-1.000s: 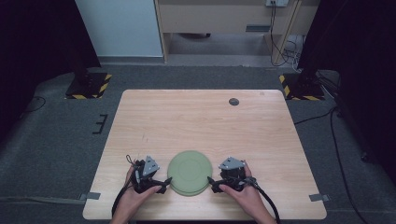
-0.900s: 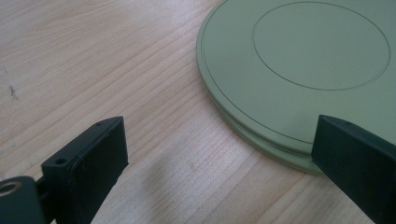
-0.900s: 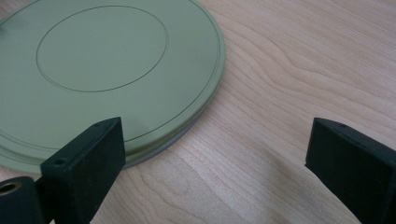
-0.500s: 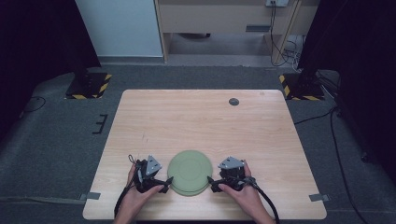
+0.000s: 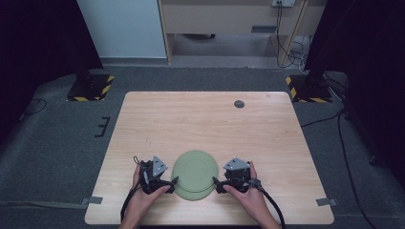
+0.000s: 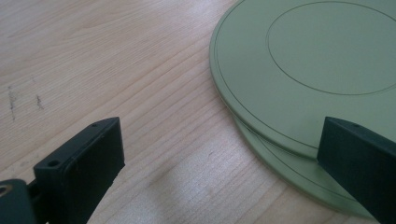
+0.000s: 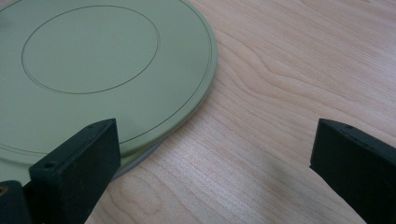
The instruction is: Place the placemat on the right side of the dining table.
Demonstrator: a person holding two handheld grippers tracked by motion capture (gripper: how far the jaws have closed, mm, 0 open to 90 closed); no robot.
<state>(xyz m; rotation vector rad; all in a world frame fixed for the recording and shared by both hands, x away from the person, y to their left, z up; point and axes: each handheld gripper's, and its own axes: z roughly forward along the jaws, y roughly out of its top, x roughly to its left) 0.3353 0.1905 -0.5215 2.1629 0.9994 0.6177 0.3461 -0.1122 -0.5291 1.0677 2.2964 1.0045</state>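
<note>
Two pale green plates lie stacked near the table's front edge, the upper plate (image 5: 193, 169) shifted a little back from the lower plate (image 5: 196, 194). The upper plate (image 6: 322, 70) and lower plate (image 6: 299, 175) both show in the left gripper view, the upper one (image 7: 93, 65) also in the right gripper view. My left gripper (image 5: 168, 183) is open at the stack's left rim, one jaw over the plates. My right gripper (image 5: 218, 184) is open at the right rim. Each gripper is held by a hand and holds nothing.
The wooden table (image 5: 210, 124) has a small dark round disc (image 5: 239, 104) near its back edge. Cables trail from both grippers off the front edge. Grey floor with yellow-black striped stand bases (image 5: 90, 88) surrounds the table.
</note>
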